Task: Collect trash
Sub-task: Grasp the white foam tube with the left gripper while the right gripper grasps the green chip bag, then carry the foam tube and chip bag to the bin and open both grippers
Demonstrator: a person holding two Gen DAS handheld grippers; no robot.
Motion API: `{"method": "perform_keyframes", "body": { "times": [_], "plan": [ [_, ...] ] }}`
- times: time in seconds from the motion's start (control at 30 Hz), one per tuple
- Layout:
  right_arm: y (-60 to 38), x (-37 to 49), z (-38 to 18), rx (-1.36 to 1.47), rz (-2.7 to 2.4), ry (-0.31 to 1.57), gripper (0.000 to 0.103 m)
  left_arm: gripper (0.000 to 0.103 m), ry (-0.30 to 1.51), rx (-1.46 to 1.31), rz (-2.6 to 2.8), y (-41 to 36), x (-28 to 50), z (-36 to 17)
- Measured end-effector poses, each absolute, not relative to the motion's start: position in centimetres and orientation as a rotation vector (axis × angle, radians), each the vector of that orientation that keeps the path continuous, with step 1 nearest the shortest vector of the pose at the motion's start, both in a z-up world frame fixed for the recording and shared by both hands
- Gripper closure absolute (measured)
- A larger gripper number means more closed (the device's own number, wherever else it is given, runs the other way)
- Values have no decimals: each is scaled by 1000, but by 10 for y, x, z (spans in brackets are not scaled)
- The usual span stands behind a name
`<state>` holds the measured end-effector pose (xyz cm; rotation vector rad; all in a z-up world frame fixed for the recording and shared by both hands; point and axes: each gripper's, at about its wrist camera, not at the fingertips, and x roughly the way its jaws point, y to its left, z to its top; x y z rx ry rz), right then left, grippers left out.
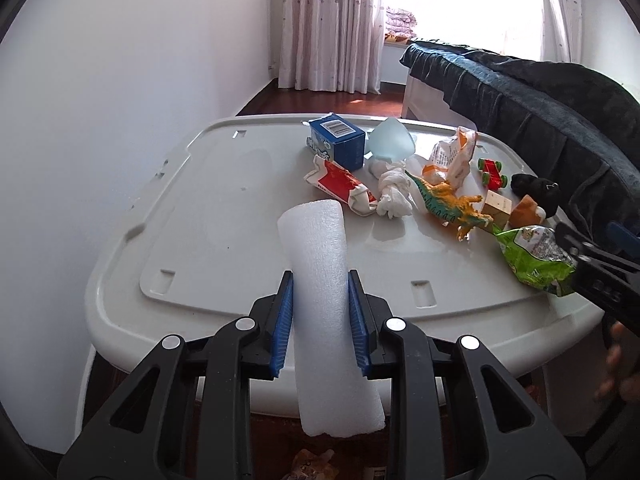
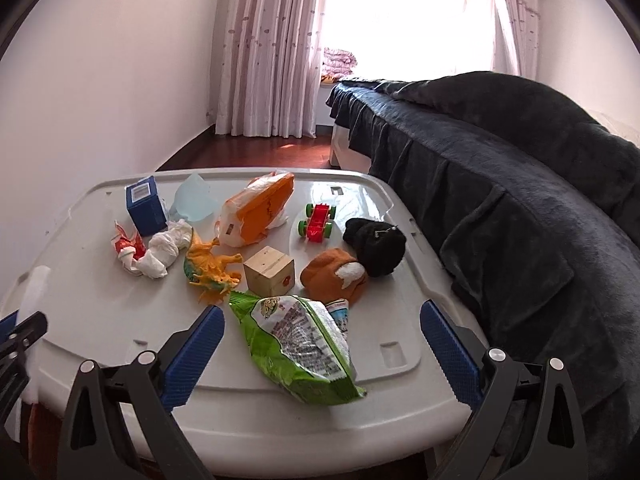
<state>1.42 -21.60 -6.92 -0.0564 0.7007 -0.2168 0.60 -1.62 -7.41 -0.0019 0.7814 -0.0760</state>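
My left gripper (image 1: 319, 284) is shut on a white foam roll (image 1: 322, 280), held above the near edge of the grey table (image 1: 200, 208). My right gripper (image 2: 320, 324) is open, its fingers either side of a green snack bag (image 2: 304, 352) lying on the table's near edge; the bag also shows in the left wrist view (image 1: 532, 256). Other trash on the table: a crumpled white tissue (image 2: 164, 250), a red-and-white wrapper (image 2: 128, 248), an orange-and-white bag (image 2: 256, 210), a blue carton (image 2: 145, 204) and a pale blue plastic piece (image 2: 194, 200).
Toys lie among the trash: an orange dinosaur (image 2: 212, 270), a wooden cube (image 2: 270, 270), a red car with green wheels (image 2: 318, 222), a brown plush (image 2: 336, 276) and a black plush (image 2: 376, 250). A dark-covered bed (image 2: 500, 200) runs along the right.
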Motion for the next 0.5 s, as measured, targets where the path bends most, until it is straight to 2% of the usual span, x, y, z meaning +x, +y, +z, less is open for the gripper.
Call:
{"method": "perform_keyframes", "body": {
  "times": [0.33,0.4,0.5],
  "plan": [
    [-219,60,-113,-83,-219,830,7,77,788,-3,-125,-20,-10,-76],
    [-219,62,-116,-72,-182,840,18,77,790,-7,-133,-22,-11,-77],
    [-214,61,-114,-84,-156,850,42,77,791,-7,-141,-23,-12,-77]
  ]
}}
